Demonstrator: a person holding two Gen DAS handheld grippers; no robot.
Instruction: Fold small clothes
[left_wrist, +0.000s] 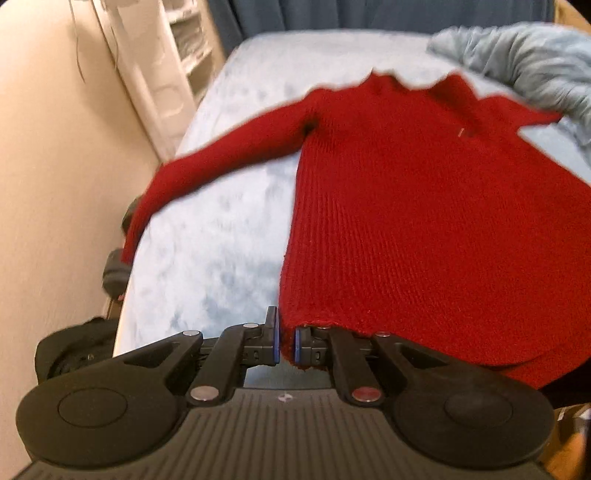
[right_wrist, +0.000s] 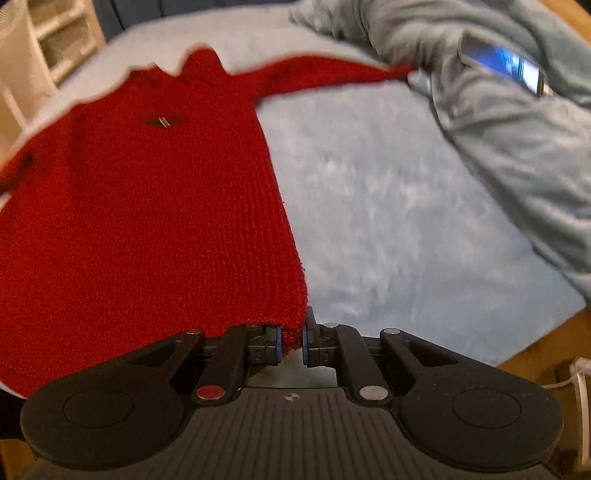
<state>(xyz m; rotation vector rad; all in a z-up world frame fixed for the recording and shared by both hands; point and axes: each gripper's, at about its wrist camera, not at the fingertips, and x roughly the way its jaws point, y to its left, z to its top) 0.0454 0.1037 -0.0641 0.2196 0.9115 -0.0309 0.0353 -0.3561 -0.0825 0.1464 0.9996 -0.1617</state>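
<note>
A red knitted sweater (left_wrist: 424, 206) lies spread front-up on a pale blue bed (left_wrist: 207, 258), collar at the far end. Its left sleeve (left_wrist: 207, 170) stretches out and hangs over the bed's left edge. My left gripper (left_wrist: 286, 341) is shut on the hem's left corner, which is raised off the bed. In the right wrist view the same sweater (right_wrist: 147, 206) fills the left half, its right sleeve (right_wrist: 325, 72) reaching toward a grey-blue blanket. My right gripper (right_wrist: 291, 341) is shut on the hem's right corner, red knit pinched between the blue pads.
A crumpled grey-blue blanket (right_wrist: 498, 129) lies along the bed's far right, with a phone (right_wrist: 502, 66) on it. A white shelf unit (left_wrist: 166, 66) and beige floor (left_wrist: 55, 166) are left of the bed. Dark objects (left_wrist: 114, 273) sit on the floor by the bed edge.
</note>
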